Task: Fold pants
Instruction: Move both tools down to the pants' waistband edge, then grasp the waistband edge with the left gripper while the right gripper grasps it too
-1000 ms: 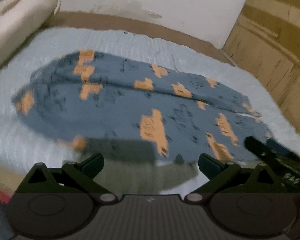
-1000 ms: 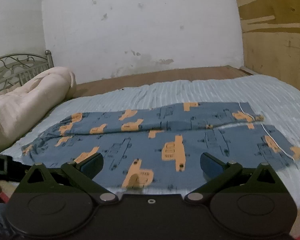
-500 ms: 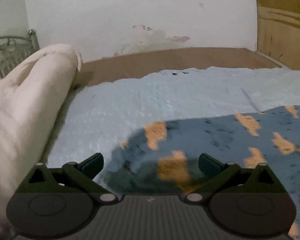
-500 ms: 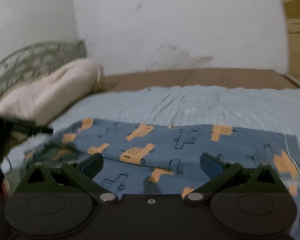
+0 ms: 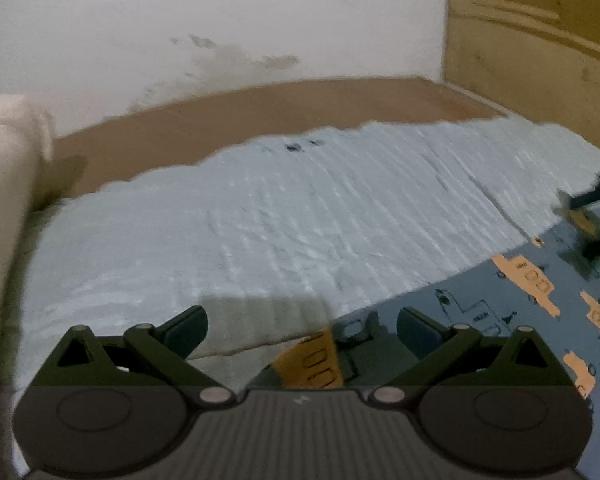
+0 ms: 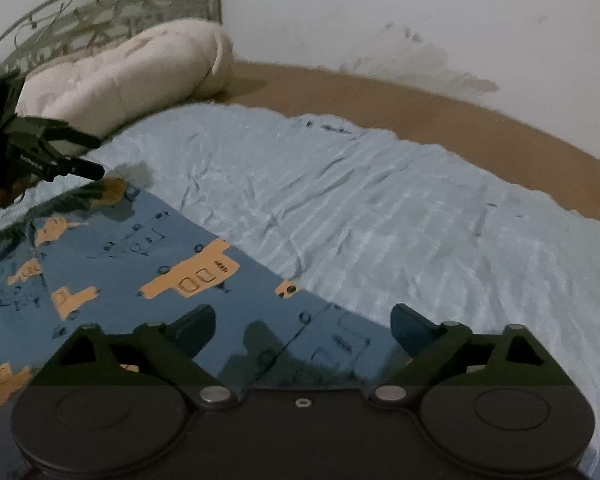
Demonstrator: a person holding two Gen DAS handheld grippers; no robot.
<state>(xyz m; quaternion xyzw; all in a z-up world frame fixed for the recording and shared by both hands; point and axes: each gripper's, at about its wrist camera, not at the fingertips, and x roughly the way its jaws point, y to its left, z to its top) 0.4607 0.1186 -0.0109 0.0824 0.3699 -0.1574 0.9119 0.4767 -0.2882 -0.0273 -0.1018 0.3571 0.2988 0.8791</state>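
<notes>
Both grippers now down at opposite ends of the pants, fingers wide.

Left gripper [image 5: 302, 326] has swung from mid-garment to one end of the blue cotton pants with orange truck print [image 6: 148, 264]; right gripper [image 6: 302, 326] to the other; nothing held. Pants flat on pale blue ribbed bedspread [image 6: 380, 208]; grasp for an end-to-end fold looks next.

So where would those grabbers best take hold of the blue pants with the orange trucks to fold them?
Probably at the two ends of the pants. They lie flat on the light blue bedspread, so only thin edges can be pinched. The left gripper, open, is at one end's corner, the open right gripper over the other end; each could come in low from the near side and slide a finger under.
</notes>
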